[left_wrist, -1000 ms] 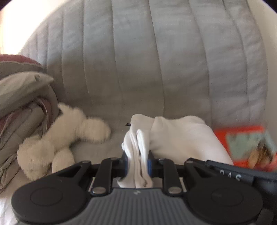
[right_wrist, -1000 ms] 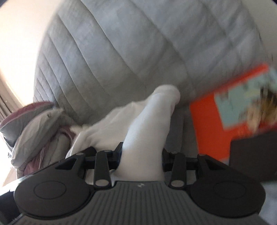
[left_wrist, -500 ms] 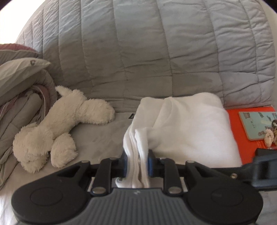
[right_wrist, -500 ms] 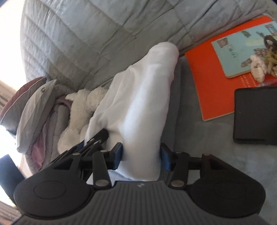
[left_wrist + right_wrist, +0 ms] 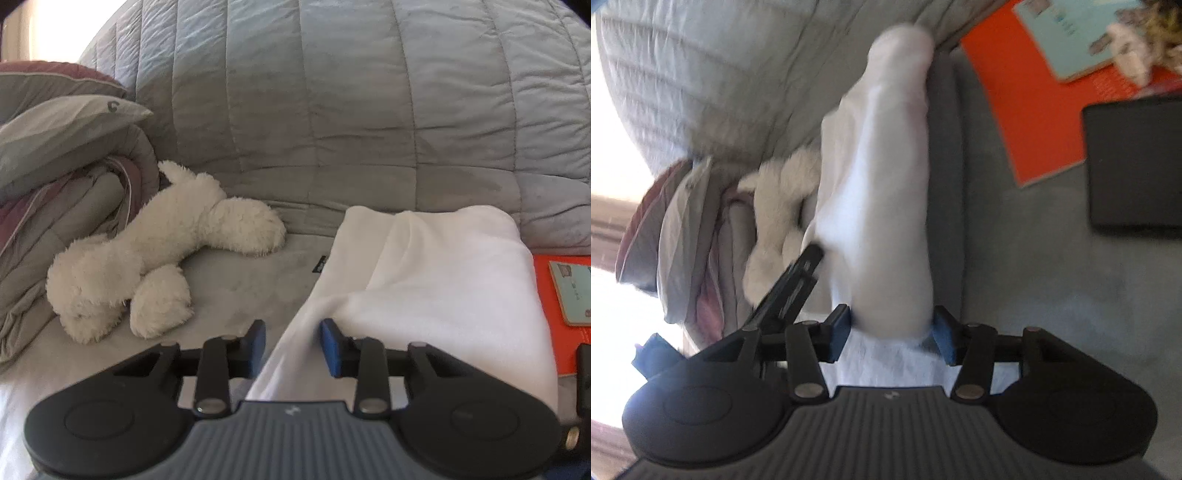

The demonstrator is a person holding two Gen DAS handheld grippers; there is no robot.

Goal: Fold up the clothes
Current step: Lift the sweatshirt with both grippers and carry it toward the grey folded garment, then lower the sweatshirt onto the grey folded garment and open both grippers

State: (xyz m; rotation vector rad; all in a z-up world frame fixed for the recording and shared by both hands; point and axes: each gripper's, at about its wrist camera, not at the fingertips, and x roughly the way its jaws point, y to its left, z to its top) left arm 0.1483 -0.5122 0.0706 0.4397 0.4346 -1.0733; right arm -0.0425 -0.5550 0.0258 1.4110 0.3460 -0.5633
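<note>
1. My left gripper (image 5: 293, 345) has just been opening. The white garment (image 5: 436, 280) runs between its blue pads, brushing the right pad, with a gap showing at the left pad, so the cloth is released.
2. My right gripper (image 5: 891, 336) has also just been opening. A thick fold of the same garment fills the space between its pads. That view is blurred, so I cannot tell whether the pads press on it or only flank it.
3. The garment lies folded on the grey bed surface (image 5: 251, 280), its far edge against the foot of a quilted grey duvet (image 5: 332, 110) that rises like a wall behind it.
4. To the garment's left there is a strip of bare sheet, then a white plush toy (image 5: 159, 251) lying on its side against a heap of rolled grey and maroon bedding (image 5: 55, 147).
5. To the right, an orange book (image 5: 550, 295) sits just beside the garment's edge with a small teal booklet (image 5: 574, 291) on it.
6. A flat black device (image 5: 1134, 162) lies at the book's near corner, seen in the right wrist view.
7. Open room for moving is the bare sheet between toy and garment, and the grey patch in front of the black device. The duvet closes off the far side.
</note>
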